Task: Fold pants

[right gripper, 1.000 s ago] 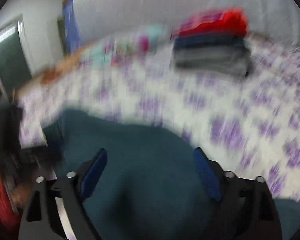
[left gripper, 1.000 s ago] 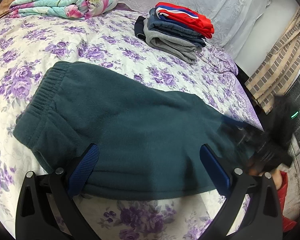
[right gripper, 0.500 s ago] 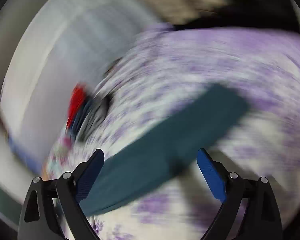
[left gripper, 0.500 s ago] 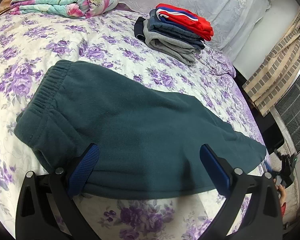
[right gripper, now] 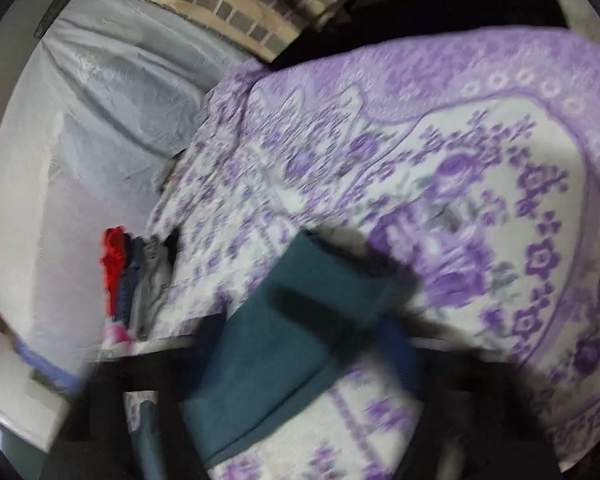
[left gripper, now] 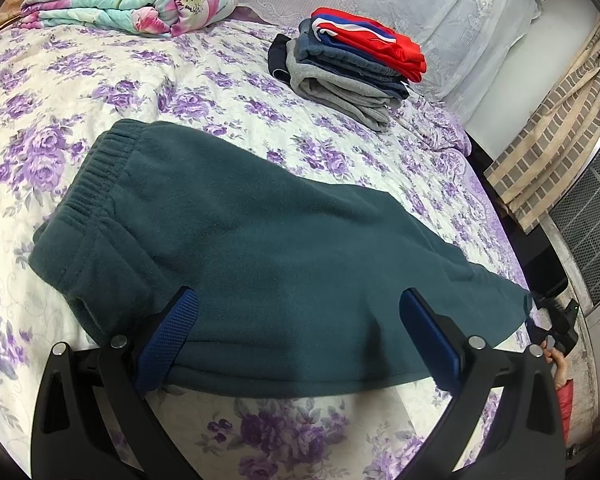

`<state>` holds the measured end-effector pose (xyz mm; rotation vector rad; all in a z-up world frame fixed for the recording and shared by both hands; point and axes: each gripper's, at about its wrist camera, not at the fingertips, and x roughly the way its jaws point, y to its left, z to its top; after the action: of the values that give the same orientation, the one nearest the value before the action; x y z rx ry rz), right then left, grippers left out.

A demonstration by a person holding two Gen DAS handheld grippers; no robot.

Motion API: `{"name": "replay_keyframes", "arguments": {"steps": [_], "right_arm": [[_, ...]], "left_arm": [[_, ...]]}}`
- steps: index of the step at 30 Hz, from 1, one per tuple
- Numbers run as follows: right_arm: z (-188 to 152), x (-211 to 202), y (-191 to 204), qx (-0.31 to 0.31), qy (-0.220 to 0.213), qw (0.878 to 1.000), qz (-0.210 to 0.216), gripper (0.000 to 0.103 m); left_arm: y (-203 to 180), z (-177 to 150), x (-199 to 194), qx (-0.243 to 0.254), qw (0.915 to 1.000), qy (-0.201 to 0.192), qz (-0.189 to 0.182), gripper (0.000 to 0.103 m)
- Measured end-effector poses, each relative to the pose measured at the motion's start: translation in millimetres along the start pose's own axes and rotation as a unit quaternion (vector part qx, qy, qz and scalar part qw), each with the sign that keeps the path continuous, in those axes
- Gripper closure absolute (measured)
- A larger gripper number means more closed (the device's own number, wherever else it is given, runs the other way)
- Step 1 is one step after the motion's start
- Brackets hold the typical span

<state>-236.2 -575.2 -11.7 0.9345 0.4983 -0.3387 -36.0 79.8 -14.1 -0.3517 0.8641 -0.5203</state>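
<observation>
Your left gripper (left gripper: 298, 334) is spread wide and empty above the fleecy teal pants (left gripper: 260, 248) — flat on the floral quilt (left gripper: 100, 80), ribbed waistband at 10 o'clock — while your right gripper (right gripper: 284, 368) is too blurred to judge.

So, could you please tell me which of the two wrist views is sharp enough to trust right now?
Left wrist view: sharp, evenly lit, fisheye bending at the rim; the teal pants and folded clothes stack read clearly, left tongs open. Right wrist view: motion-smeared; the pants leg is recognisable, but the right tongs are dark streaks, state unreadable.
</observation>
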Motion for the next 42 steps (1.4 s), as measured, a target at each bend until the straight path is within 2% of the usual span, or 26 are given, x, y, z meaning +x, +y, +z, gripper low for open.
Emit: {"name": "replay_keyframes", "arguments": {"steps": [2, 5, 7, 10, 11, 14, 15, 16, 17, 18, 20, 21, 23, 25, 26, 27, 28, 29, 30, 31, 32, 33, 35, 36, 39, 42], "right_arm": [[-5.3, -1.6, 13.5, -0.016, -0.021, 1.0, 0.006, 0.096], [-21.8, -10.0, 83.7, -0.138, -0.05, 0.989, 0.034, 0.096], [-56.0, -11.7, 158.2, -0.265, -0.046, 0.961, 0.067, 0.096], [-134.4, 1.5, 247.2, -0.412, 0.009, 0.903, 0.122, 0.096], [-169.8, 11.7, 271.7, -0.458, 0.039, 0.878, 0.136, 0.096], [-260.7, 54.0, 308.1, -0.547, 0.136, 0.814, 0.144, 0.095], [-278.9, 66.7, 311.3, -0.565, 0.167, 0.797, 0.136, 0.085], [-306.6, 85.5, 310.1, -0.592, 0.209, 0.77, 0.115, 0.076], [-315.3, 83.1, 308.9, -0.609, 0.188, 0.764, 0.103, 0.071], [-314.2, 76.6, 310.6, -0.611, 0.179, 0.763, 0.106, 0.068], [-288.7, 53.9, 311.4, -0.561, 0.185, 0.79, 0.164, 0.052], [-269.9, 40.0, 310.6, -0.531, 0.173, 0.808, 0.188, 0.049], [-245.5, 24.6, 312.2, -0.51, 0.139, 0.826, 0.196, 0.047], [-233.2, 29.3, 315.9, -0.499, 0.109, 0.842, 0.176, 0.042], [-232.8, 40.6, 313.7, -0.496, 0.112, 0.847, 0.154, 0.042], [-238.9, 55.0, 312.4, -0.5, 0.127, 0.846, 0.133, 0.042], [-252.2, 80.8, 308.1, -0.518, 0.167, 0.834, 0.095, 0.042], [-269.7, 106.8, 299.3, -0.541, 0.205, 0.813, 0.057, 0.041], [-274.3, 108.2, 297.3, -0.548, 0.194, 0.811, 0.06, 0.037], [-267.9, 98.4, 300.8, -0.54, 0.184, 0.818, 0.073, 0.037], [-260.5, 88.2, 301.9, -0.527, 0.169, 0.828, 0.091, 0.03], [-250.0, 72.5, 299.5, -0.505, 0.135, 0.843, 0.131, 0.017], [-238.9, 56.4, 288.9, -0.485, 0.091, 0.856, 0.153, 0.003], [-232.2, 53.3, 281.4, -0.472, 0.076, 0.866, 0.144, 0.003], [-208.2, 54.0, 263.1, -0.418, 0.076, 0.893, 0.146, 0.003], [-188.2, 48.6, 246.6, -0.378, 0.074, 0.912, 0.145, 0.003]], "left_arm": [[0.0, 0.1, 0.2, 0.001, 1.0, 0.0, 0.001, 0.005], [0.6, 0.2, 0.0, 0.001, 1.0, 0.0, 0.001, 0.005], [0.5, 0.0, -0.1, 0.001, 1.0, 0.0, 0.0, 0.005], [0.8, 0.2, -0.1, 0.0, 1.0, 0.0, -0.001, 0.005], [0.5, -0.1, -0.1, 0.0, 1.0, 0.0, 0.0, 0.005], [0.4, -0.1, 0.0, 0.0, 1.0, 0.0, 0.0, 0.005], [0.2, -0.4, -0.4, 0.0, 1.0, 0.0, 0.0, 0.005], [0.2, -0.5, -0.5, 0.001, 1.0, 0.0, 0.0, 0.005], [0.1, -0.5, -0.7, 0.001, 1.0, 0.0, -0.001, 0.005], [0.5, -0.9, -1.3, 0.001, 1.0, -0.001, -0.002, 0.005], [1.3, -2.2, -4.3, 0.001, 1.0, -0.003, -0.007, 0.005], [1.8, -2.6, -5.4, 0.0, 0.9999, -0.004, -0.011, 0.005], [4.4, -2.2, -7.3, -0.008, 0.9997, -0.006, -0.021, 0.005], [6.1, -2.2, -8.7, -0.013, 0.9995, -0.007, -0.027, 0.005], [6.2, -2.9, -9.0, -0.014, 0.9995, -0.008, -0.028, 0.005], [6.1, -3.7, -10.2, -0.015, 0.9995, -0.008, -0.026, 0.005], [5.9, -4.7, -11.8, -0.015, 0.9996, -0.009, -0.024, 0.005], [5.0, -6.6, -14.9, -0.014, 0.9997, -0.011, -0.016, 0.005], [2.6, -10.8, -21.7, -0.009, 0.9999, -0.01, 0.001, 0.005], [1.3, -14.5, -27.3, -0.006, 0.9998, -0.009, 0.015, 0.005], [-0.1, -20.8, -37.4, -0.002, 0.9994, -0.011, 0.034, 0.005], [0.6, -24.7, -44.4, -0.002, 0.9989, -0.012, 0.045, 0.005], [7.0, -33.9, -59.6, -0.016, 0.9979, -0.004, 0.063, 0.005], [12.0, -35.9, -63.2, -0.03, 0.9976, 0.002, 0.062, 0.005], [31.0, -31.0, -62.1, -0.089, 0.995, 0.016, 0.042, 0.005], [36.5, -15.3, -50.3, -0.116, 0.9908, 0.005, 0.069, 0.005]]}}
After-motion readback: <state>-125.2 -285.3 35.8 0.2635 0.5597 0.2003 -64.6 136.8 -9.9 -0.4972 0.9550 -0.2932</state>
